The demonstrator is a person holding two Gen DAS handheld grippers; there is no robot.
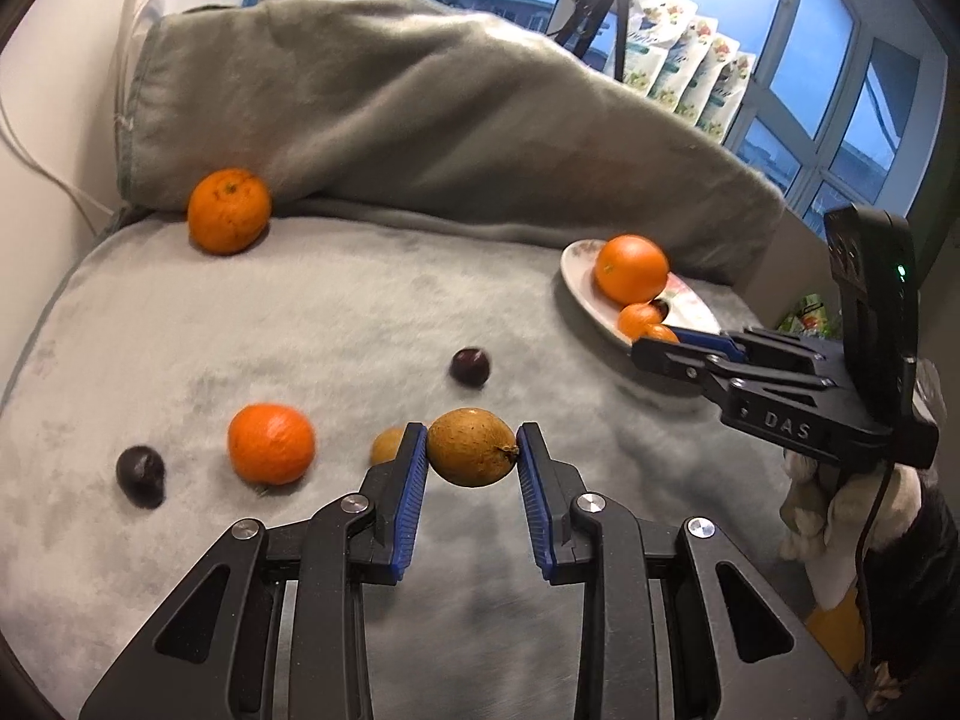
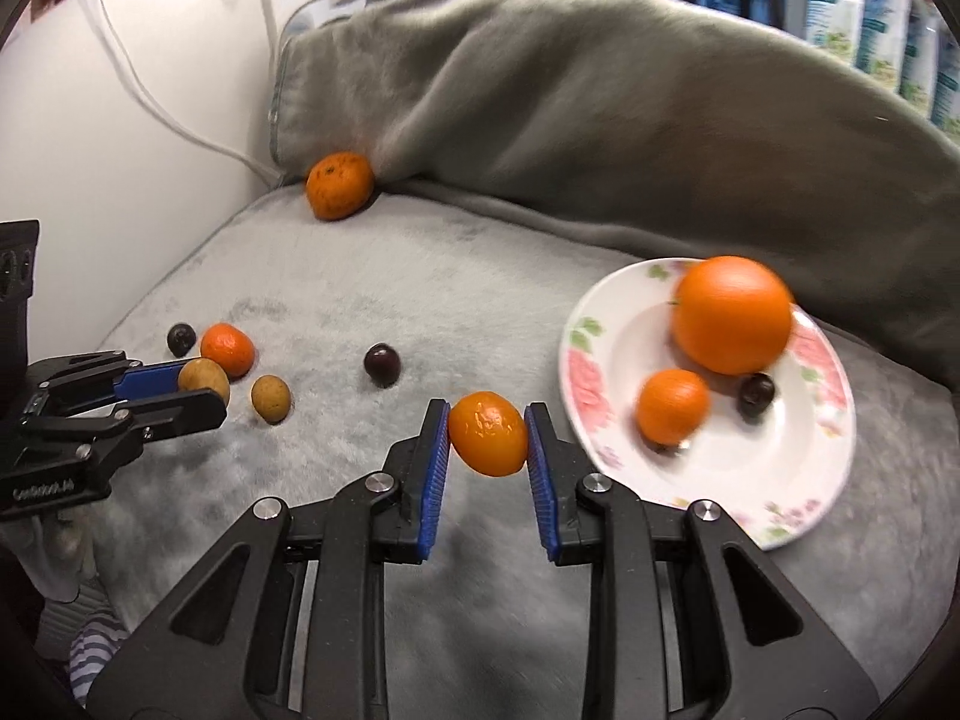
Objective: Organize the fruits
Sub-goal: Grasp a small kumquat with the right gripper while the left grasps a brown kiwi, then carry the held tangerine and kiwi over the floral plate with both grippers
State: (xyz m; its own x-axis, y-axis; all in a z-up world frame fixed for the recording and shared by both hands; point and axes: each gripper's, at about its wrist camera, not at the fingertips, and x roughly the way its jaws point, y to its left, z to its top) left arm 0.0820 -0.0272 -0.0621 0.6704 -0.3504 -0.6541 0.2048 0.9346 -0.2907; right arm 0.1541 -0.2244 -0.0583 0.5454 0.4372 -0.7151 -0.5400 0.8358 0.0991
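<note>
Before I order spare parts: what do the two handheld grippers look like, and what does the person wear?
Both are black plastic, with angular linkage arms, silver pivot screws and ribbed blue finger pads. The right gripper has white "DAS" lettering, a black upright module with a green light and a black cable. The left gripper has white lettering too blurred to read. The right hand seems to wear a pale glove.

Brown-tan fruit (image 1: 472, 447) btwn blue pads of black left gripper (image 1: 472, 450). Glossy orange fruit (image 2: 488, 433) btwn blue pads of black right gripper (image 2: 488, 435). Right of those jaws: white plate (image 2: 606, 354) w/ pink flowers, green leaves. Grey blanket (image 2: 420, 276); dark purple fruit (image 2: 382, 364) beyond jaws.
</note>
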